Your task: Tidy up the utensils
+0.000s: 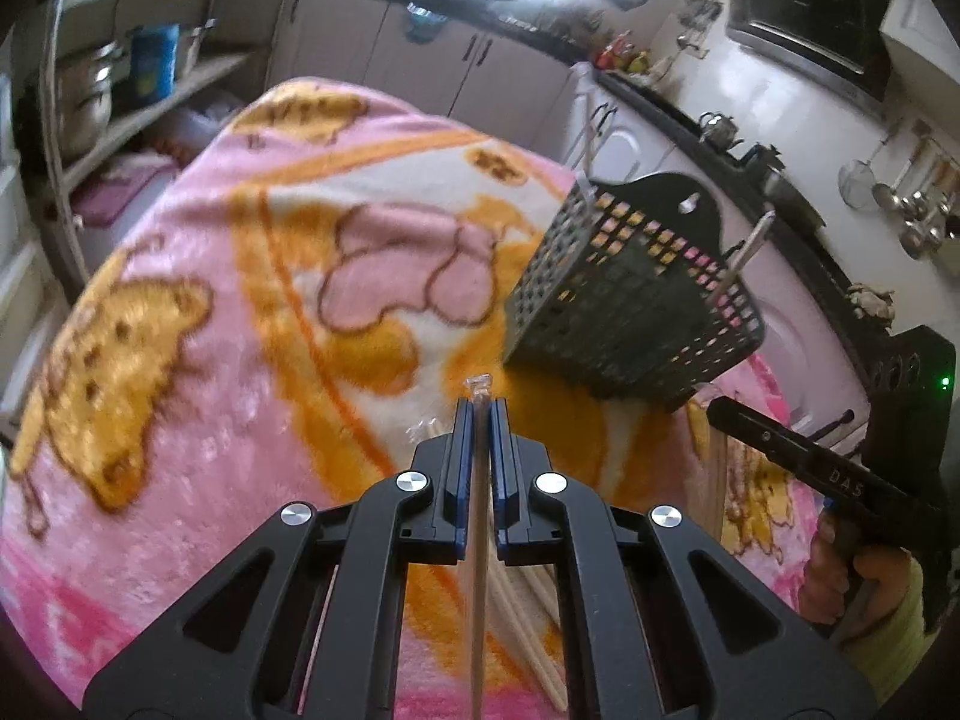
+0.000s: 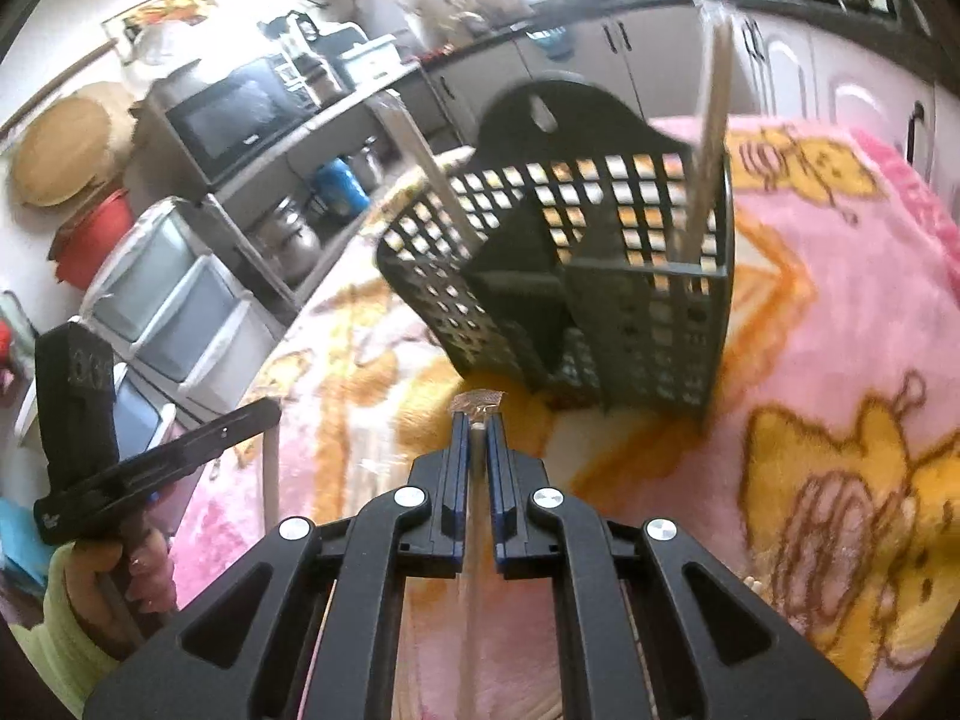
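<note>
A black perforated utensil basket (image 1: 630,294) stands on the pink and orange blanket (image 1: 240,300); it also shows in the right wrist view (image 2: 576,276). Two wrapped chopstick pairs lean in it, one at its left (image 2: 432,174) and one at its right (image 2: 708,138). My left gripper (image 1: 479,414) is shut on a wrapped chopstick pair (image 1: 477,540), held just in front of the basket. My right gripper (image 2: 475,426) is shut on another wrapped chopstick pair (image 2: 474,570), also just short of the basket. More chopsticks (image 1: 528,618) lie on the blanket below the left gripper.
Shelves with pots (image 1: 90,96) and a microwave (image 2: 234,114) stand at the left. Cabinets and a dark counter (image 1: 690,120) run behind the blanket. Plastic drawers (image 2: 174,312) stand beside it. Each gripper shows in the other's view, the right one (image 1: 840,468) and the left one (image 2: 120,468).
</note>
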Demonstrator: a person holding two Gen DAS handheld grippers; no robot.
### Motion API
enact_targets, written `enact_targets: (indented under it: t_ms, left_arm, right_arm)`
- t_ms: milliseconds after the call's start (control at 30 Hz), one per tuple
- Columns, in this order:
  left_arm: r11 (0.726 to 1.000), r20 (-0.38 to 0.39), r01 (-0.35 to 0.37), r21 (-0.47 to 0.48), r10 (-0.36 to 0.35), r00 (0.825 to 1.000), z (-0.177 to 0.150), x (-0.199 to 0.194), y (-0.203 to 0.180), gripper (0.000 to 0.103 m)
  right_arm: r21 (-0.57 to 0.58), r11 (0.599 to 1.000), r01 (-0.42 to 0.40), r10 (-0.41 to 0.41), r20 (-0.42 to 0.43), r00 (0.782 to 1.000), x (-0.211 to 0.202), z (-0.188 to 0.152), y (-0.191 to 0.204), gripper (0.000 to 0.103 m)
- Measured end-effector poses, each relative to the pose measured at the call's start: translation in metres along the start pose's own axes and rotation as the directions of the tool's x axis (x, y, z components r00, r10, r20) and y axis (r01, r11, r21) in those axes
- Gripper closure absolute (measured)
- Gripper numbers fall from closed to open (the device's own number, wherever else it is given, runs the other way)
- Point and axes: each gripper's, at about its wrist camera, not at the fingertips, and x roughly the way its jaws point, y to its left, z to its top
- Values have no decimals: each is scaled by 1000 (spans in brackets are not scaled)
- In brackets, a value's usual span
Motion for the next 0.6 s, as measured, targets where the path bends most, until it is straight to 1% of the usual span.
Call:
enact_targets:
  t_ms: [133, 333, 467, 600]
  left_arm:
    - [999, 46, 8, 34, -9, 999, 3, -13, -12, 102]
    - [998, 80, 24, 57, -28, 996, 6, -27, -25, 102]
    - [996, 105, 31, 79, -39, 994, 11, -36, -35, 102]
    - [993, 126, 42, 107, -55, 990, 16, -42, -47, 102]
  right_arm:
    - [-38, 999, -8, 10, 48, 999, -18, 0, 9, 97]
    - [-63, 998, -4, 13, 133, 991, -37, -1, 20, 97]
    - [-97, 995, 15, 3, 190, 982, -52, -1, 26, 97]
    - [-120, 992, 38, -6, 251, 968, -67, 0, 29, 97]
